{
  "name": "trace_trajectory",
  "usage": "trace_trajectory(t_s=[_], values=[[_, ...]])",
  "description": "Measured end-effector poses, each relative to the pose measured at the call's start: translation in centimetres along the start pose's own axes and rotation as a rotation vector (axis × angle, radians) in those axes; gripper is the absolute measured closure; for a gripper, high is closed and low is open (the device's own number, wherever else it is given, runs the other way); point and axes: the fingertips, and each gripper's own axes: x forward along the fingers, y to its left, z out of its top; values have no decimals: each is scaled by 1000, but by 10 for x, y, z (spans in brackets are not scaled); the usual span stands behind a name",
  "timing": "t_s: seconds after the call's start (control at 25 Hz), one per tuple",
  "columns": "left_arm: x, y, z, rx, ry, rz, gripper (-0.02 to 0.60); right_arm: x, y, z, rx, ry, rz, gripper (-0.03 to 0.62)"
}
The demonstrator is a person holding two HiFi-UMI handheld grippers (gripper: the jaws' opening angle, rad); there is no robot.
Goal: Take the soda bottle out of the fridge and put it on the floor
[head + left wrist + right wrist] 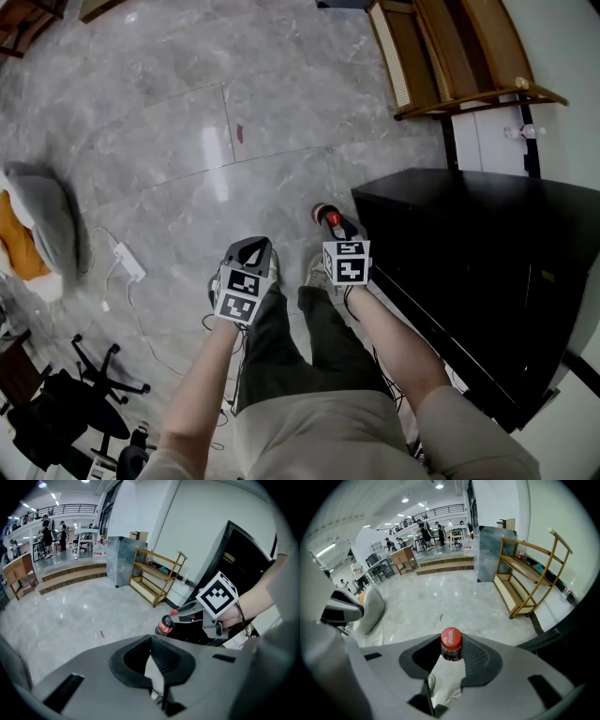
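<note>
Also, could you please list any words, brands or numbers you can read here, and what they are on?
Soda bottle cap: white script, too blurred to read.
Its red label: lettering too small to read.
Marker cubes: patterns only, no words.

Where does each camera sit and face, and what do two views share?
Head view: on the head, facing steeply down at floor; arms, legs, left gripper, right gripper show.
Left gripper view: on it, facing bottle and shelf; own open jaws, right arm.
Right gripper view: on it, facing shelf; jaws grip bottle.
Those two share bottle, shelf.
</note>
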Motion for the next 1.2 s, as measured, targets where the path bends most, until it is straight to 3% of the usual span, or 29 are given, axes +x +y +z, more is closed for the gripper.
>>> trace_trajectory(t_s=[0.32,0.68,1.2], values=[[75,52,-56,-77,36,-6,575,84,23,-25,-4,79,11,480],[144,85,-120,-196,92,-39,575,167,13,-79,9,161,-24,480],[232,90,-215,-216,197,-41,575,268,0,-176,-94,275,-23,480]])
